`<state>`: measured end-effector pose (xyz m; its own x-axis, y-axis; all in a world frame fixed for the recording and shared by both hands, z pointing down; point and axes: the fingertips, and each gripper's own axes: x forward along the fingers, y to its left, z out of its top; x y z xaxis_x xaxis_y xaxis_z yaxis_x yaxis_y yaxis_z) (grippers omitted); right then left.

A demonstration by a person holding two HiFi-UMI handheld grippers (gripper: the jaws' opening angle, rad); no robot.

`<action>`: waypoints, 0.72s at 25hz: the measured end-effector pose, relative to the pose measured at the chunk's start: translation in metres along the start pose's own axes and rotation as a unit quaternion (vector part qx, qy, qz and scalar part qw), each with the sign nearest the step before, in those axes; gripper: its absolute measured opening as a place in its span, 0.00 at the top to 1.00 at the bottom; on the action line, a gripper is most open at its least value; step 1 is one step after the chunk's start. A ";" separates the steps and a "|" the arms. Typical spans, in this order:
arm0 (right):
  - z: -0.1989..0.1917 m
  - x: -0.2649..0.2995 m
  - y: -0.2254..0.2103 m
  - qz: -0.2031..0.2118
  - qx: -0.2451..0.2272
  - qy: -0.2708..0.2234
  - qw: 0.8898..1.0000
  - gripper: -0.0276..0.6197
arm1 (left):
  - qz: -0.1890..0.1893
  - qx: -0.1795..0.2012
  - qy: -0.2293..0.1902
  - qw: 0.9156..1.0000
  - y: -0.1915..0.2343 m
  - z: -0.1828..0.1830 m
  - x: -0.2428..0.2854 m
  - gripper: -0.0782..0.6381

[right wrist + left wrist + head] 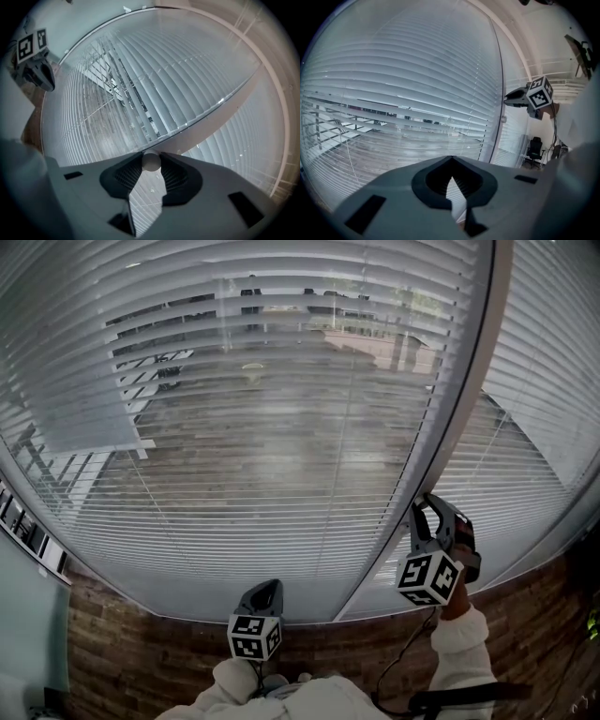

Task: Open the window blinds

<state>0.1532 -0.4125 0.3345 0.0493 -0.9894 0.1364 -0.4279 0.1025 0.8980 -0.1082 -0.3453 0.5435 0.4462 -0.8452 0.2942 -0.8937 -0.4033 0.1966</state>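
We find the window blinds (281, 409) lowered across the glass, slats partly tilted, with the decking outside visible through them. The right gripper (151, 155) has its jaws clamped on the rounded end of the tilt wand (151, 163), beside the mullion (467, 399). The left gripper (451, 158) sits low before the blinds, jaws tip to tip, holding nothing.

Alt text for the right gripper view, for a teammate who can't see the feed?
The right gripper is shut on the round end of the tilt wand, which runs up and right along the window frame. Behind it hang the blinds, slats partly open in the middle; the left gripper shows at upper left.
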 end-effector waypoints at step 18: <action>-0.001 0.000 0.003 -0.022 -0.119 0.019 0.992 0.76 | 0.001 0.002 0.003 1.000 0.003 -0.002 -0.001 0.89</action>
<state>0.1526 -0.4121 0.3380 0.0991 -0.9894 0.1062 -0.1996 0.0848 0.9762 -0.1114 -0.3444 0.5457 0.4451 -0.8438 0.2998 -0.8945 -0.4032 0.1930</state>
